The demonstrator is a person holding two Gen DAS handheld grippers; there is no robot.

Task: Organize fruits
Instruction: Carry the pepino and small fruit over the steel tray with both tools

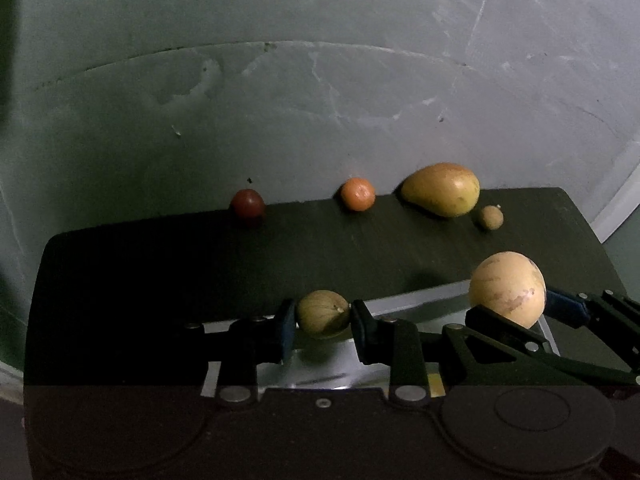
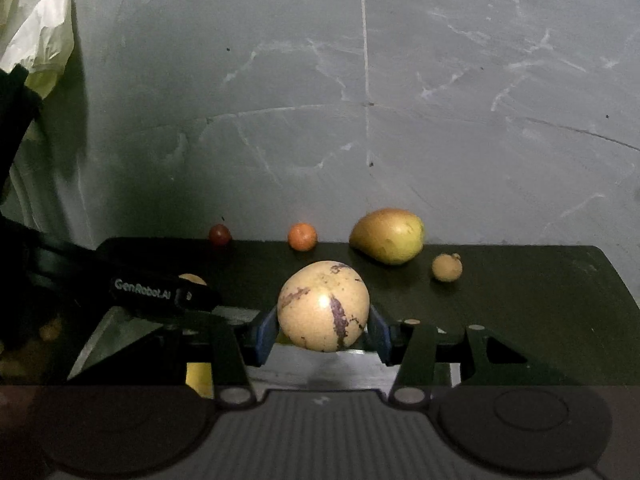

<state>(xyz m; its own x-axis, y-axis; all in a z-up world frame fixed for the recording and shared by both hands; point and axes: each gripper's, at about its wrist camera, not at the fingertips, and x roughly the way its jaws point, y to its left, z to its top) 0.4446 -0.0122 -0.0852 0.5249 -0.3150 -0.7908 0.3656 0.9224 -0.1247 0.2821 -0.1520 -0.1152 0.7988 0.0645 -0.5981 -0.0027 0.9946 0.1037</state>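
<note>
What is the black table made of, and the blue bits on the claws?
The table looks like dark painted or stained wood with a matte finish: faint straight grain lines show and it barely shines. The blue pads on the right claw look like soft rubber or foam, dull and slightly rounded where they press the speckled fruit. Neither is certain in this dim light.

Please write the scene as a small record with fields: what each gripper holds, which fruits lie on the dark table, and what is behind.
left gripper: shut on small round tan fruit
right gripper: shut on large cream fruit with purple streaks
dark table, far edge, left to right: dark red fruit, orange fruit, yellow-green mango
nearer, right of the mango: small brown fruit
behind: grey wall
</note>
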